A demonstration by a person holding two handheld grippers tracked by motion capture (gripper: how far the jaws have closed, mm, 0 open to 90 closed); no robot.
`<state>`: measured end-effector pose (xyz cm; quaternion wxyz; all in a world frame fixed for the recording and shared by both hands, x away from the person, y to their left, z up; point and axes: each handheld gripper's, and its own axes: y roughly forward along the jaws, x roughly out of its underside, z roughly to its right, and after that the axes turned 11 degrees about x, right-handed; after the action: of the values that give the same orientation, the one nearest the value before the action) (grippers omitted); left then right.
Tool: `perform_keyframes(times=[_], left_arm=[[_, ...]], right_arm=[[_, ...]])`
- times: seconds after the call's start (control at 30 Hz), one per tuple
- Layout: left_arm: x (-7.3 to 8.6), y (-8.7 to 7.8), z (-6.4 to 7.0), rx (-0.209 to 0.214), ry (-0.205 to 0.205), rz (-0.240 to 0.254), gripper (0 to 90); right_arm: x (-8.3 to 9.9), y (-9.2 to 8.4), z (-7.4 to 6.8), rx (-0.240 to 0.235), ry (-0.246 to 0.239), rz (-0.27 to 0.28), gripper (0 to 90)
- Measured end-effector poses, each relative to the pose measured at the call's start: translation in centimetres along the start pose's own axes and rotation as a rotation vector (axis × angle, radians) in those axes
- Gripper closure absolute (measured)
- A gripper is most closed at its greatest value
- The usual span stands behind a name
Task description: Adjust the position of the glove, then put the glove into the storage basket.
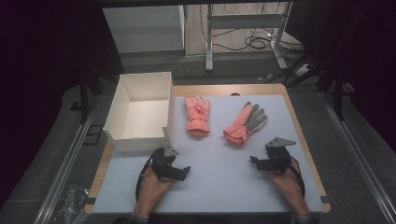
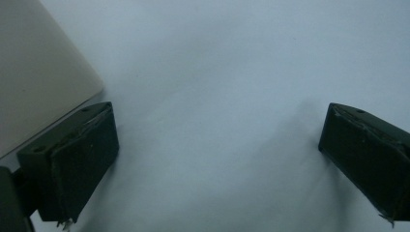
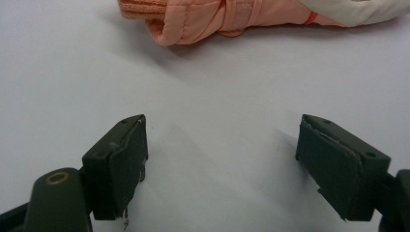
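Observation:
Two orange-pink gloves lie on the white mat. The left glove (image 1: 197,115) lies back up, fingers pointing away. The right glove (image 1: 245,122) lies slanted with its grey palm up; its cuff (image 3: 193,17) is at the top of the right gripper view. My left gripper (image 1: 183,171) rests near the front, right of the box corner, jaws wide apart over bare mat (image 2: 217,96). My right gripper (image 1: 254,161) sits below the right glove, open, with nothing between its fingers (image 3: 121,159).
An open white cardboard box (image 1: 140,109) stands at the table's left, its wall (image 2: 34,72) close beside my left jaw. The wooden table edge (image 1: 299,126) frames the mat. Desk legs and cables sit on the floor beyond.

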<state>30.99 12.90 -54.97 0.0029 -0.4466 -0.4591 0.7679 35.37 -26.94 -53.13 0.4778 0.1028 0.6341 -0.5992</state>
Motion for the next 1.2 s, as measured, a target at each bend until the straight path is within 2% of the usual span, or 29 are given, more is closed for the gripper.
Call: perform_keyframes(times=[0.5, 0.97, 1.1, 1.2], left_arm=[[0.1, -0.01, 0.0, 0.0, 0.002, 0.01, 0.7], [0.1, 0.0, 0.0, -0.001, 0.003, 0.009, 0.7], [0.1, -0.01, -0.01, -0.001, 0.003, 0.008, 0.7], [0.1, -0.02, -0.01, -0.001, 0.003, 0.008, 0.7]], right_arm=[[-0.03, 0.01, 0.13, -0.011, 0.006, -0.002, 18.2], [-0.12, -0.08, -0.11, 0.005, 0.004, -0.013, 16.7], [-0.34, -0.21, 0.1, 0.003, -0.006, -0.028, 16.8], [-0.75, -0.47, 0.53, -0.005, 0.008, -0.018, 16.7]])
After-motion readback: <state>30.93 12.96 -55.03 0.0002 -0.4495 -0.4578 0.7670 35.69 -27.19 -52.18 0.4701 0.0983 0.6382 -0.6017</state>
